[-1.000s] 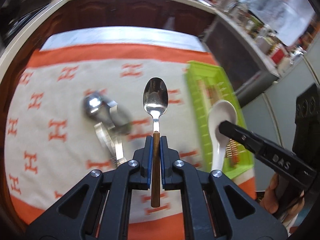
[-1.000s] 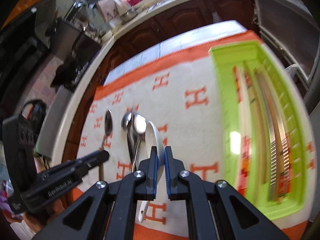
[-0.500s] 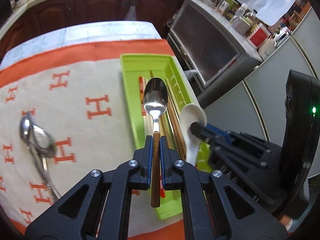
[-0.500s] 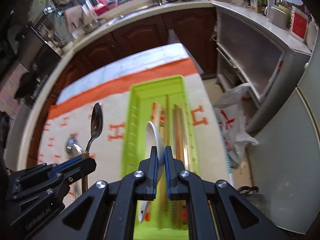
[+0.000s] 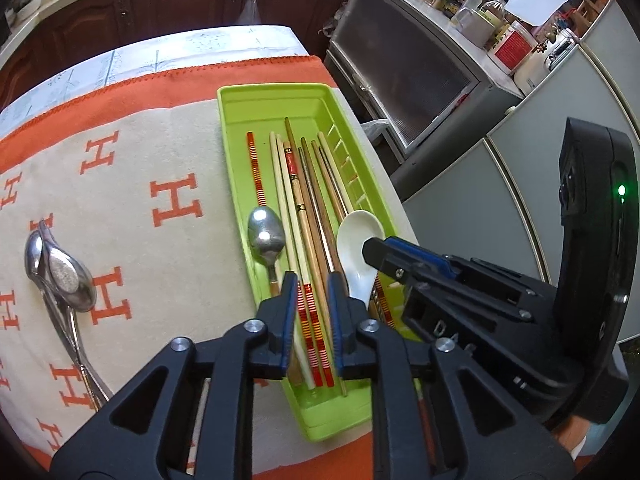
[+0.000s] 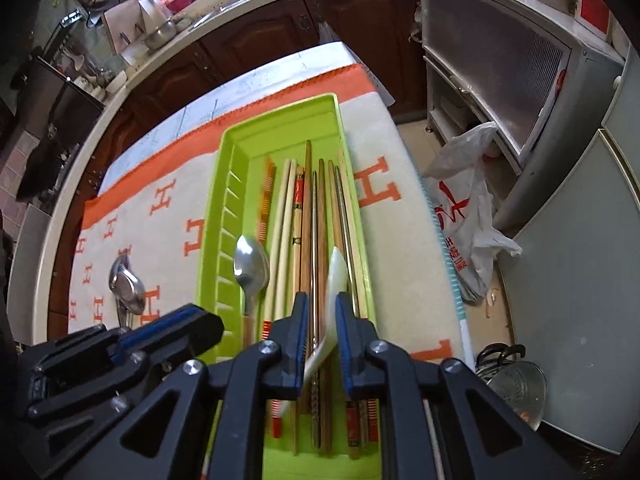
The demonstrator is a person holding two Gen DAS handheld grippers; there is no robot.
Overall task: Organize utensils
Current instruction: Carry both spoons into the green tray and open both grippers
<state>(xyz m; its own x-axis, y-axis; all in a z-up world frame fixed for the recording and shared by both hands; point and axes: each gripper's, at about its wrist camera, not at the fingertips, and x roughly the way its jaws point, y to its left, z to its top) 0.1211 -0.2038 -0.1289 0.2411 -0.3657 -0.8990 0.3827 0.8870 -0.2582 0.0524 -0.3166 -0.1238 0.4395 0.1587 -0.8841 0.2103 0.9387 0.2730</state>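
Releasing is the step in hand: both tools are over the green tray (image 5: 276, 98) and both are letting go of a spoon.

The left tool (image 5: 313, 312) has its jaws opening, and nothing is between them now. The metal spoon (image 5: 266, 236) lies in the tray, bowl up, beside the striped chopstick and the pale ones, with its brown handle just left of the left jaw.

The right tool (image 6: 322, 340) also has its jaws opening. The white spoon (image 6: 328, 320) is between them and stands on its edge, tilted. The pads seem not to press it any more, though I cannot tell if one pad touches it a little. In the left view its bowl rests on the chopsticks (image 5: 308, 208) near the right wall of the tray.

The tray holds many chopsticks along its length. On the cloth (image 5: 132, 168) of the surface, well apart from the tray, two more metal spoons (image 5: 60, 276) lie one on the other.

I judge that the next move calls for the jaws to part fully, then for both tools to rise straight, so that no finger catches a spoon or pushes the chopsticks. After this, the pair on the cloth is what remains, and it needs a grip at the handles, one spoon for each tool.
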